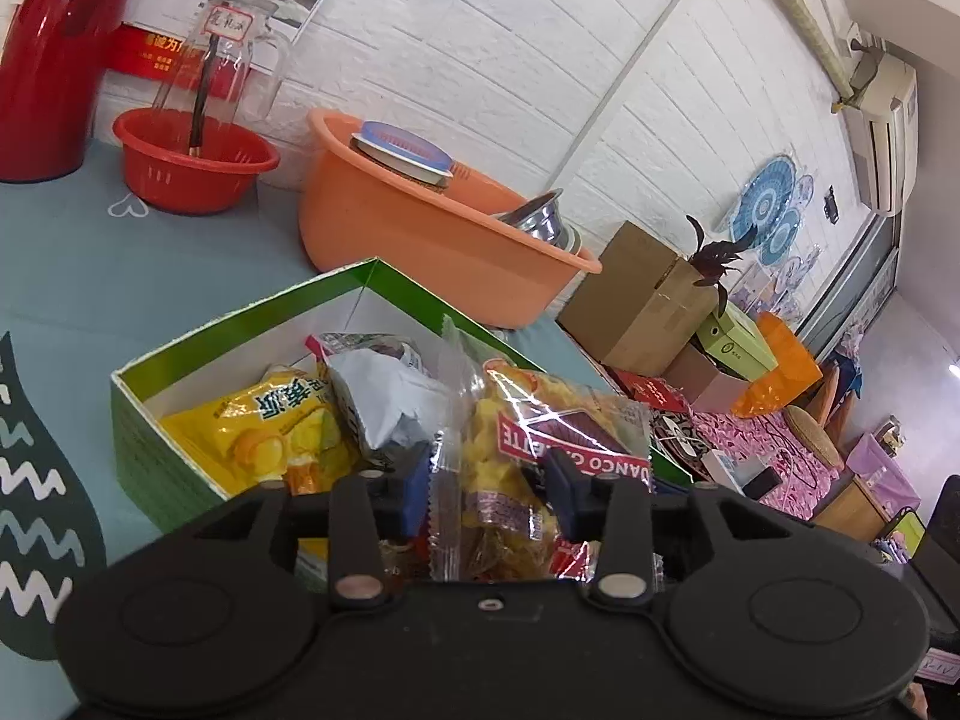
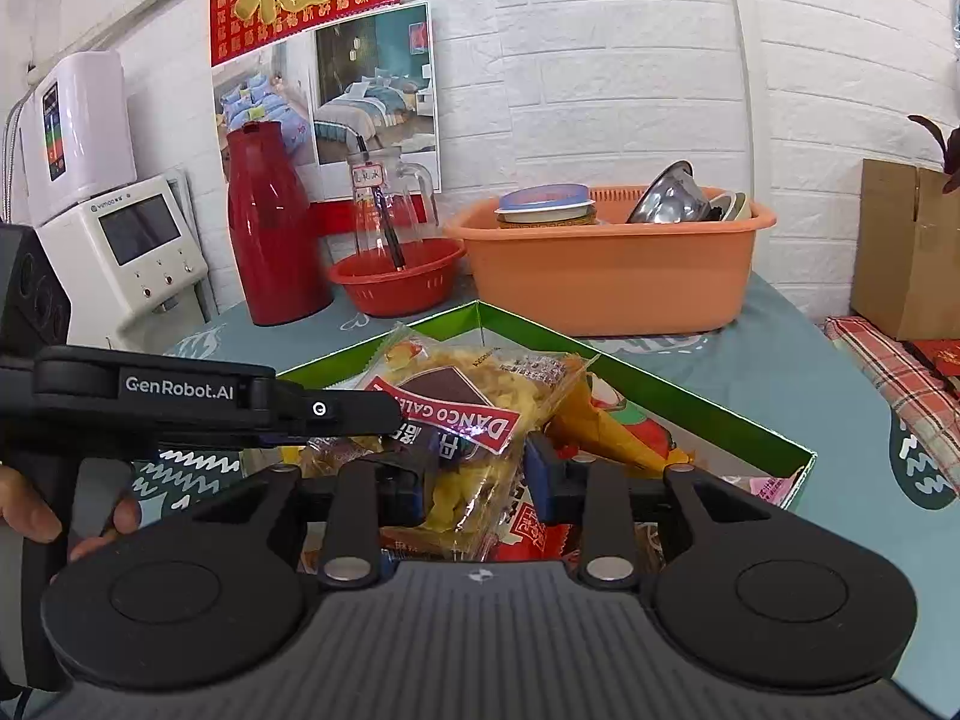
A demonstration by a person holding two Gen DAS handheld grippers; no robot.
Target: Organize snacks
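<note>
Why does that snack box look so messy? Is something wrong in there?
Nothing is spilled or broken. The green box just holds snack bags piled crookedly. The clear Danco bag sticks up above the rim, between the jaws of both the left gripper and right gripper. Behind, a steel bowl leans tilted in the orange tub.
</note>
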